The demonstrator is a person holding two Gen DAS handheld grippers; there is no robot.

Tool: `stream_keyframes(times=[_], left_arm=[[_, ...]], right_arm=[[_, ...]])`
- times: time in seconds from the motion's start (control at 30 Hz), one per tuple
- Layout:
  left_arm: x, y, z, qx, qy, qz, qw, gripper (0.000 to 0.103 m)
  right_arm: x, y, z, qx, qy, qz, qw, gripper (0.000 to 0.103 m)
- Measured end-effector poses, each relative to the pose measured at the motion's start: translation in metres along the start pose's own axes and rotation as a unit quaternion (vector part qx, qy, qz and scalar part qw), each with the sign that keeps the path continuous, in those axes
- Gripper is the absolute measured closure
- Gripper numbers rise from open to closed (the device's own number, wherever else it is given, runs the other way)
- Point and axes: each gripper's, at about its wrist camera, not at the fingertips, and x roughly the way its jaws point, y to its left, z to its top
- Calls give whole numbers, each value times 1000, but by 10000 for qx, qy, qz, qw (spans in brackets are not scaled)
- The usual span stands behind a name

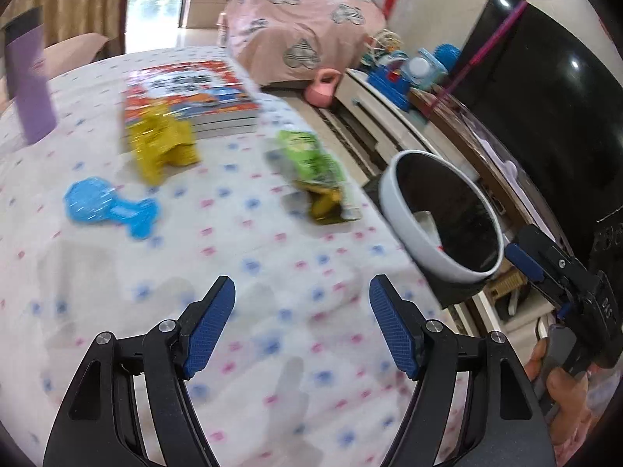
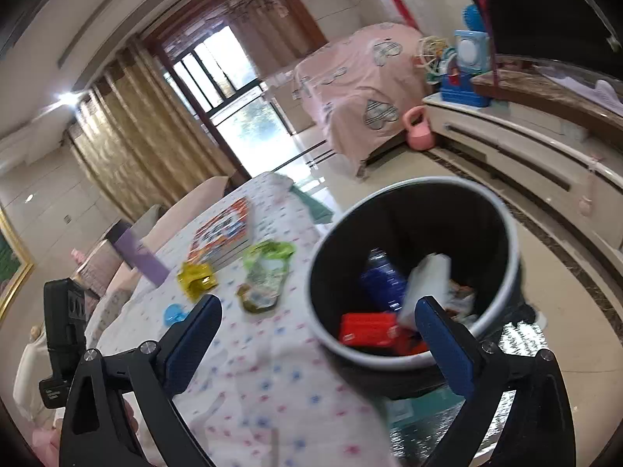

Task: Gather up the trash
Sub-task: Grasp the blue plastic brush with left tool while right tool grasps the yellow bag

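Ahead of the empty, spread left gripper [image 1: 301, 325] lies the green wrapper [image 1: 311, 159]; right gripper [image 2: 317, 334], spread, hovers over the bin [image 2: 502, 210]; next, grasp the wrapper.

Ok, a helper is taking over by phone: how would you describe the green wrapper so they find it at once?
Start at the table with the dotted white cloth, then its edge beside the trash bin. The green wrapper lies there, nearest the bin. It alone is green and crumpled; the yellow wrapper sits against the book stack.
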Motion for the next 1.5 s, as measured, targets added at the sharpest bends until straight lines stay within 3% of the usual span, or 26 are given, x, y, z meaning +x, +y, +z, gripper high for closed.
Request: stream_keyframes(times=[0.33,0.67,0.93,1.17,1.3,1.5], left_arm=[[-22,71,-18,-645,-38,226,9977,29],[-26,113,-18,-1036,-45,434,9937,29],[-27,146,-8,-1281,-12,567,9901,29],[-21,170,-1,-1536,12,662,9859,29],[-17,175,6,-1563,12,690,9853,29],[-8,175,15,-1553,54,675,9856,29]], right_arm=[[25,59,-22,-401,359,463,9975,2],[54,99,-36,-619,647,752,9931,2],[80,126,-31,-836,783,991,9885,2],[129,155,-21,-1157,1010,1152,9814,2],[164,174,-16,-1336,1126,1196,9773,8],[222,188,-12,-1417,1370,1036,9749,33]])
